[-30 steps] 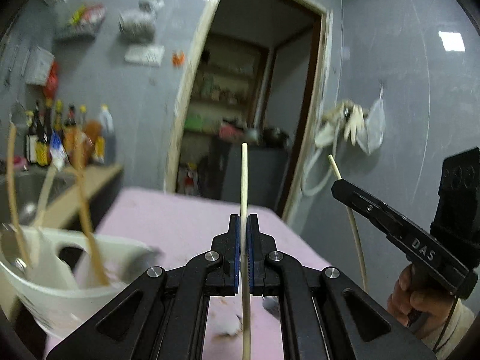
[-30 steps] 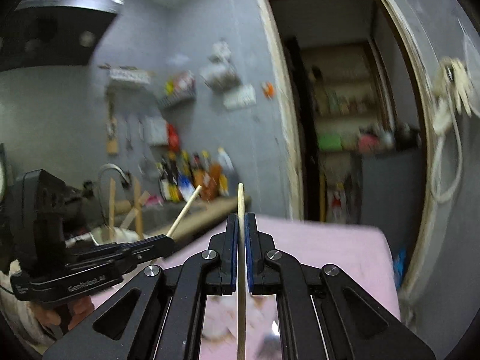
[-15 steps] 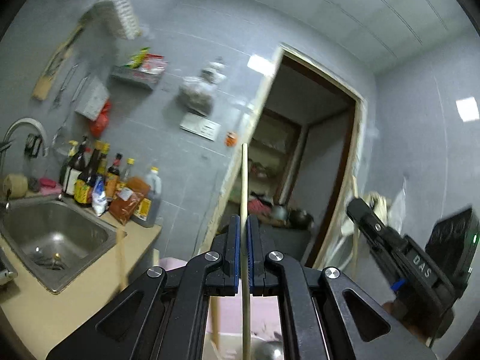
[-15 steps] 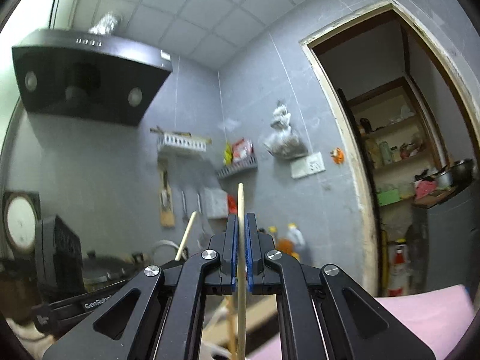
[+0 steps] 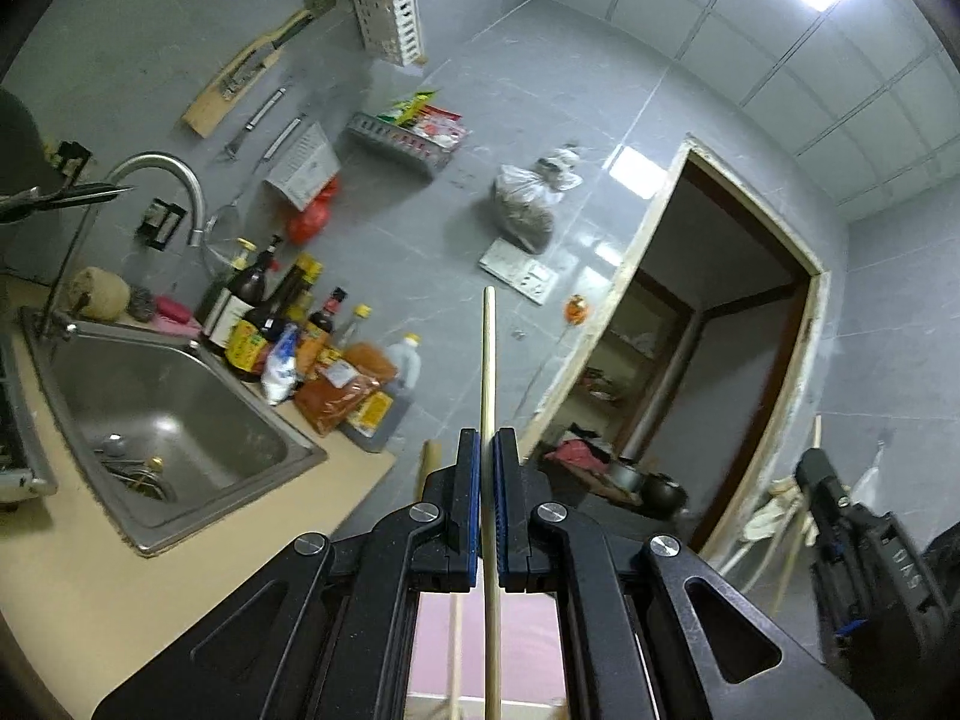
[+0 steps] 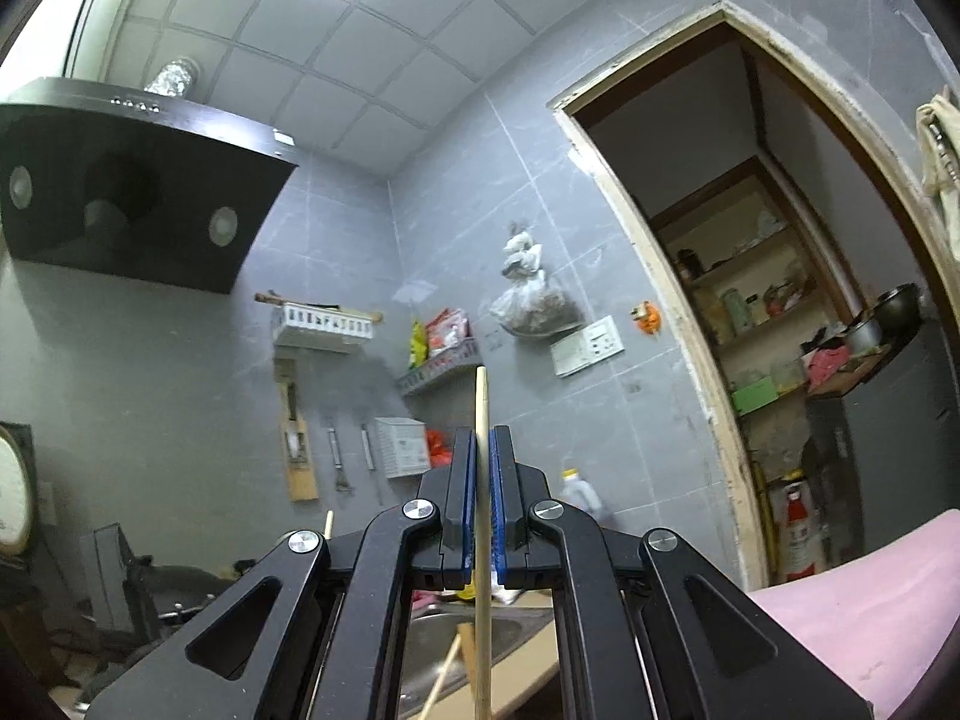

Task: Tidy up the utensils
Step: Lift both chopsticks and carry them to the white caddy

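Both views have swung up from the pink surface to the wall, so the left gripper and right gripper, fingers clamped on one chopstick each, seem mid-carry toward a holder.

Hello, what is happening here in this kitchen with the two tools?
A person holds a claw tool in each hand and is sorting utensils. The left claw is shut on a thin wooden chopstick, and the right claw is shut on another chopstick. Both sticks stand upright between the pads. Both claws are raised, facing the grey tiled wall beside the sink. Neither chopstick has been put down yet.
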